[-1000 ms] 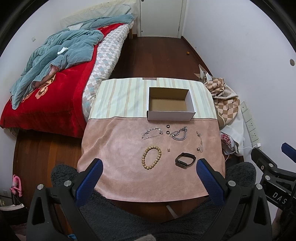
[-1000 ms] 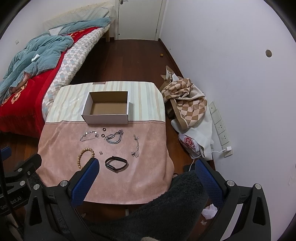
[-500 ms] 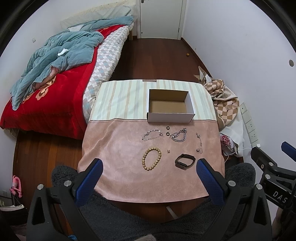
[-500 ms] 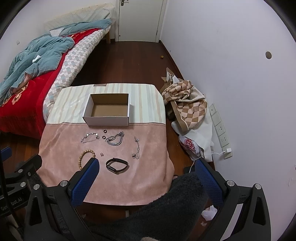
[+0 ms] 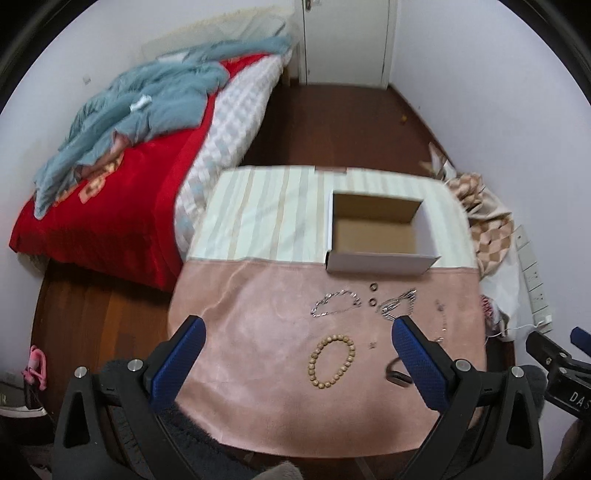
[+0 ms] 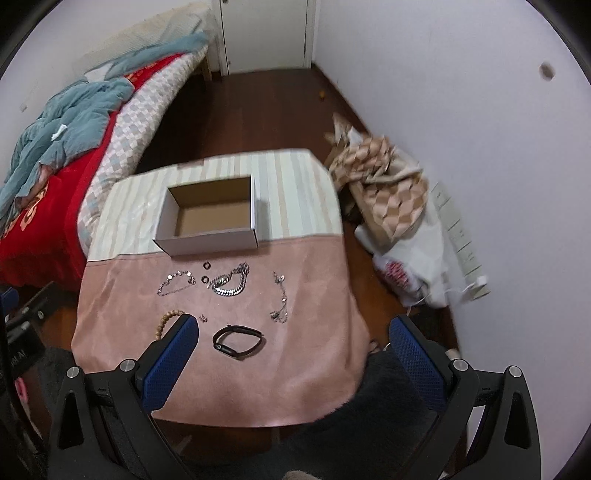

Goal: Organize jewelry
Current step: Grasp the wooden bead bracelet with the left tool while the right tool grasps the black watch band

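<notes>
An open white cardboard box (image 5: 380, 236) (image 6: 210, 218) stands on the striped far half of a small table. On the pink cloth (image 5: 258, 332) (image 6: 314, 332) in front of it lie a wooden bead bracelet (image 5: 331, 360) (image 6: 167, 322), a black band (image 6: 238, 341) (image 5: 397, 374), a thick silver chain (image 6: 229, 282) (image 5: 397, 304), a thin silver chain (image 5: 334, 302) (image 6: 175, 282), two small dark rings (image 6: 205, 272) and a thin chain (image 6: 280, 299) at the right. My left gripper (image 5: 295, 341) is open and empty above the near cloth. My right gripper (image 6: 291, 339) is open and empty too.
A bed (image 5: 122, 155) with a red cover and blue blanket stands left of the table. A checked cloth pile (image 6: 388, 192) and a plastic bag (image 6: 406, 273) lie by the right wall. A closed door (image 6: 266, 33) is at the far end.
Both grippers have moved forward and down toward the table, so the jewelry and box look larger. The left gripper swung left. Both stay open and nothing was touched.
</notes>
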